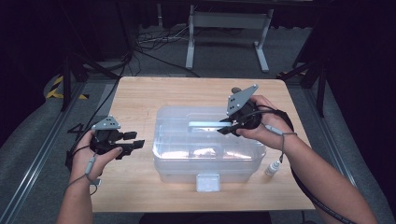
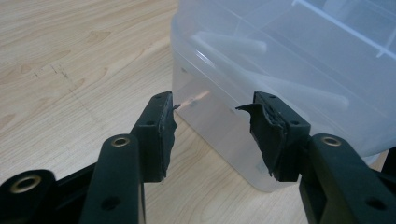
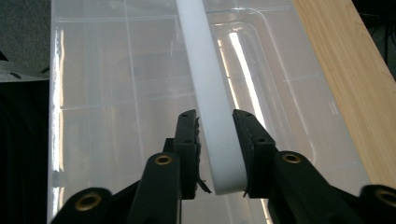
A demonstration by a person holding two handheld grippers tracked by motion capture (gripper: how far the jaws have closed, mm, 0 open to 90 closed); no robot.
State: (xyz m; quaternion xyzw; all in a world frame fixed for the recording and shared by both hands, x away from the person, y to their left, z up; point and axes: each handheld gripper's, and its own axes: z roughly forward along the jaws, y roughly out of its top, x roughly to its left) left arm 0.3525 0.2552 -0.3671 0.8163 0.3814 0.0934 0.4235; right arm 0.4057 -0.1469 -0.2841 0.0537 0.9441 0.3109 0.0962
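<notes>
Black jaws of my right gripper (image 3: 215,135) stand clamped on a white bar (image 3: 205,79), which looks like the handle of the clear box (image 1: 208,144) sitting mid-desk; in the high view that gripper (image 1: 233,125) is over the box's lid at about two o'clock from its centre. My worry is the grip: the bar is smooth, hard plastic, flat and gently curved, and the pads hold it near one end only, so I judge that a pull could let it slide out or twist the lid askew. The box is translucent, glossy, round-cornered, with a latch tab (image 1: 208,182) at six o'clock; if that is fastened, lifting would drag the whole box. A small white dropper bottle (image 1: 273,168) stands near the box at four o'clock and could be knocked over by my forearm. My left gripper (image 2: 212,123) hangs apart, holding nothing, just off the box's corner at nine o'clock above the pale wood-grain desk (image 1: 135,98); its torn pad edges could snag.
</notes>
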